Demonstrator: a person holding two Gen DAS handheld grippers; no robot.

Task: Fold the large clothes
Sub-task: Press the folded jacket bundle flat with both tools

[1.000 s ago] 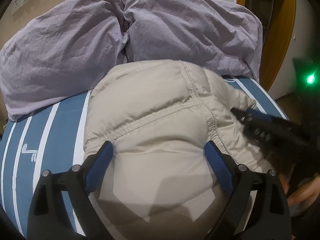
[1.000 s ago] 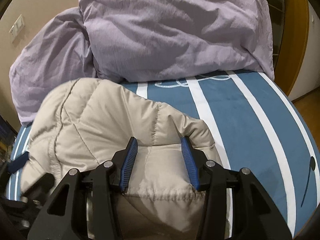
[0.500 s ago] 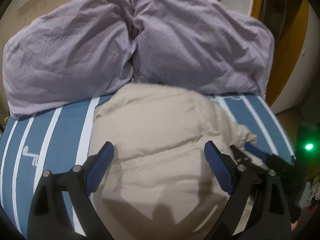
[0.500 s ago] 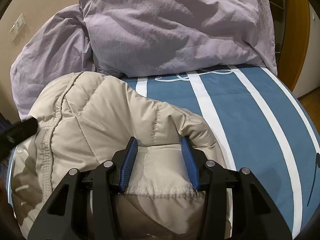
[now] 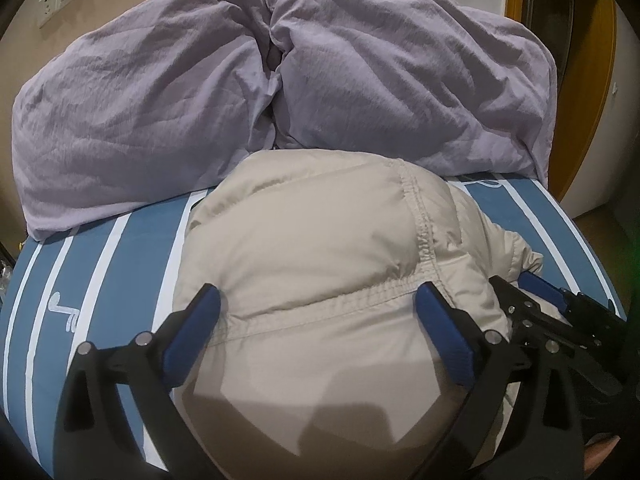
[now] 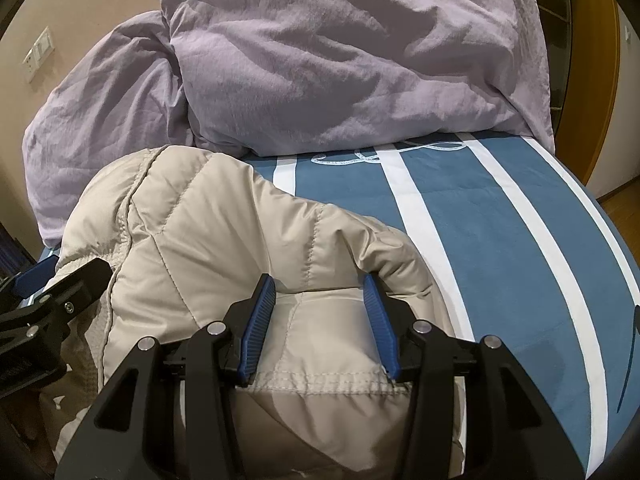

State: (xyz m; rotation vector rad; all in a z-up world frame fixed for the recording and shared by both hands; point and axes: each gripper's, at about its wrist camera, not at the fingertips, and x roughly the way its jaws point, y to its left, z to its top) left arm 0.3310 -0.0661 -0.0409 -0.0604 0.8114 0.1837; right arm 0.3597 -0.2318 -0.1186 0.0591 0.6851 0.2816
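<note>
A beige quilted puffer jacket (image 5: 320, 248) lies bunched on a blue bed cover with white stripes (image 5: 120, 264). My left gripper (image 5: 318, 300) is wide open over the jacket's seam, its blue pads on either side of the fabric. My right gripper (image 6: 320, 292) is partly open over a folded jacket edge (image 6: 248, 240), fabric lying between its pads. The right gripper also shows at the right edge of the left wrist view (image 5: 560, 320), and the left gripper at the left edge of the right wrist view (image 6: 56, 300).
Two lilac pillows (image 5: 240, 80) are piled against the wall at the head of the bed; they also show in the right wrist view (image 6: 320, 60). A wooden door frame (image 5: 592, 80) stands on the right. Striped bed cover (image 6: 500, 240) lies to the right of the jacket.
The left gripper has drawn back and tilted, so the jacket sits lower in its view. The right gripper has come close beside it. The jacket's left side has been flattened and spread.
</note>
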